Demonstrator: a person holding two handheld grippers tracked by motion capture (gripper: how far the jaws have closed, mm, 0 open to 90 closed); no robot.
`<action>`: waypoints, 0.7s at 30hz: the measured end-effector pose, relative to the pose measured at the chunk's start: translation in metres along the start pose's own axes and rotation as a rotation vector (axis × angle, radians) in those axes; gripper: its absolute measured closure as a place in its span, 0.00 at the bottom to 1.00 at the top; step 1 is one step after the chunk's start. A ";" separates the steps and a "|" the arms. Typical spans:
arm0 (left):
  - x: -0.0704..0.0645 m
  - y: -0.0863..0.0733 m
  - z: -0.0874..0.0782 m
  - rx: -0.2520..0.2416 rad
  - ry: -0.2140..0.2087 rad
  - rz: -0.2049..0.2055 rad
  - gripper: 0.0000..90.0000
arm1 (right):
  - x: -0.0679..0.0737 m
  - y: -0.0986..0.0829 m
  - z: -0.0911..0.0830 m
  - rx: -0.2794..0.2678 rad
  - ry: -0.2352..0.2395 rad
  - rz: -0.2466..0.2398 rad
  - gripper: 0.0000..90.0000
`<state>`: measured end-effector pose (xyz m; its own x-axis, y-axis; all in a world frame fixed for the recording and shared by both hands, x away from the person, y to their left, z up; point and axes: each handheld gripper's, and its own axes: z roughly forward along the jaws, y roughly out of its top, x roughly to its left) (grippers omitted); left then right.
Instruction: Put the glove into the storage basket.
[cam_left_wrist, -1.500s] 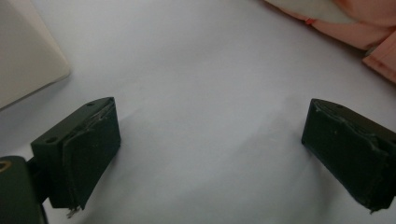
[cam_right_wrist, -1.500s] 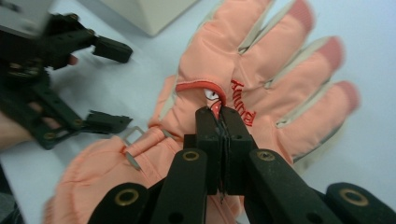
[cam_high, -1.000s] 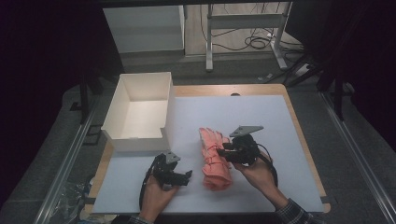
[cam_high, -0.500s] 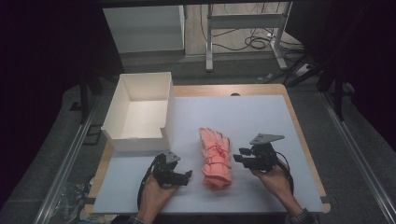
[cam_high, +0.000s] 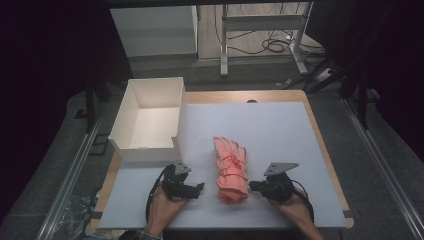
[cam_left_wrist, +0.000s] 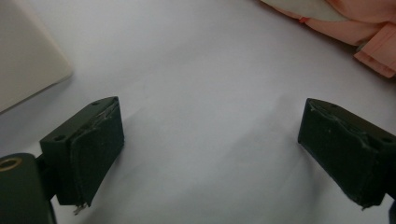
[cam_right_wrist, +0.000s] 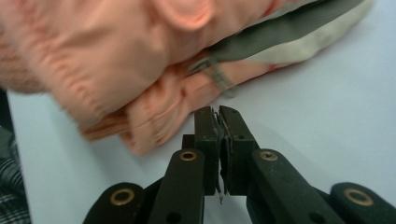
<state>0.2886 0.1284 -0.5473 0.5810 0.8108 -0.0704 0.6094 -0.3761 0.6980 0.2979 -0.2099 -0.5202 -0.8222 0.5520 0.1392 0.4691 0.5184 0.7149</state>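
A: Where are the gloves lying?

B: The pink gloves (cam_high: 230, 170) are lying mid-bench (cam_high: 280, 130), long axis running away from the person, between both tools. The left hand-held gripper (cam_high: 198, 188), jaws gaping, is sitting just left; the right hand-held gripper (cam_high: 254, 185), jaws pressed together on nothing, is nearer.

A: Around them?

B: A white box (cam_high: 150, 120) at left; a dark room beyond.

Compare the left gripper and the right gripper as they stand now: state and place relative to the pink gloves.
The left gripper has its fingers spread wide over bare white mat; the right gripper has its fingers pressed shut, gripping nothing. The left gripper sits left of the pink gloves, clearly apart; the right gripper sits on their right, its tips close to the cuffs. Both rest low near the table's front edge.
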 end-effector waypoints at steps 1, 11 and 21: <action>0.001 0.000 -0.001 0.000 0.002 -0.005 0.08 | 0.002 -0.001 0.001 0.002 0.011 -0.002 0.95; 0.013 -0.003 -0.010 -0.001 0.038 0.007 0.08 | 0.017 -0.001 0.014 0.012 0.056 -0.026 0.96; 0.028 -0.008 -0.023 0.003 0.063 0.005 0.08 | 0.034 0.011 0.036 0.021 0.093 -0.053 0.96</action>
<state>0.2875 0.1648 -0.5382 0.5489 0.8356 -0.0215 0.6079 -0.3814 0.6963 0.2867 -0.1620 -0.5328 -0.8717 0.4612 0.1656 0.4305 0.5594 0.7083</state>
